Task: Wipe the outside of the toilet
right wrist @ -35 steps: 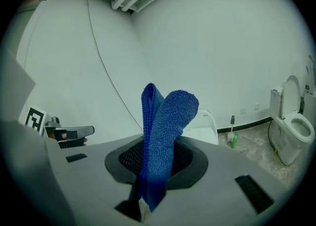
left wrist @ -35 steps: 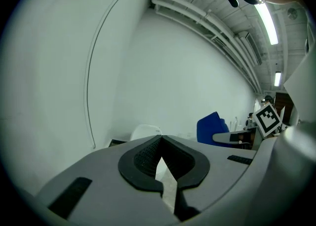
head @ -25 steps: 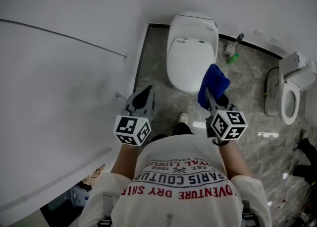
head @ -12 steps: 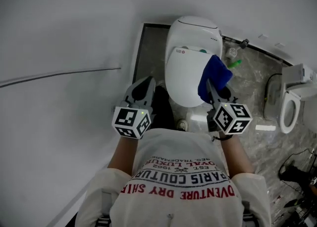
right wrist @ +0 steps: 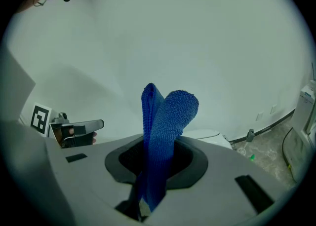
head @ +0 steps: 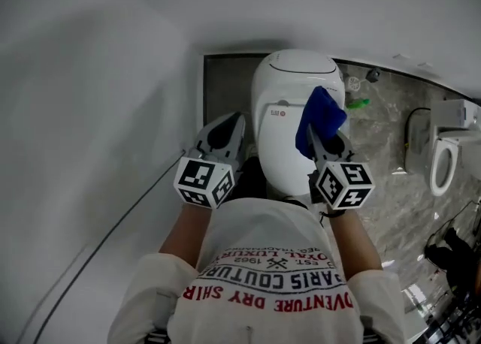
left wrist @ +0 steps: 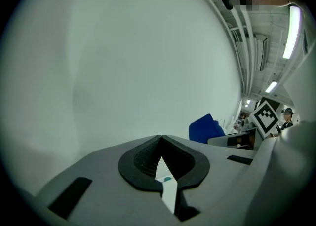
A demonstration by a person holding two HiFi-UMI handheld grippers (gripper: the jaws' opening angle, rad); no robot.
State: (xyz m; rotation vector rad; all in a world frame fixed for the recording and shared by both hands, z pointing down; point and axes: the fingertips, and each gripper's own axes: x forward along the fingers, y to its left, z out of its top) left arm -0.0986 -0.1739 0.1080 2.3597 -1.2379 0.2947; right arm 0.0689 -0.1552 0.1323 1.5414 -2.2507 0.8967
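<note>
The white toilet stands with its lid down between a white wall and the marble floor, just ahead of my body. My right gripper hangs over the right part of the lid, shut on a folded blue cloth that sticks up out of its jaws. In the right gripper view the blue cloth rises between the jaws, with the toilet's rim low behind it. My left gripper hovers at the toilet's left edge, shut and holding nothing. The left gripper view shows mostly bare wall and the blue cloth off to the right.
A second toilet stands at the far right on the marble floor. A small bottle and a green item lie behind the main toilet. The white wall with a thin cable closes in on the left.
The toilet has come nearer and more centred under me. Both grippers now sit over its front part, and the right one still holds the blue cloth.
</note>
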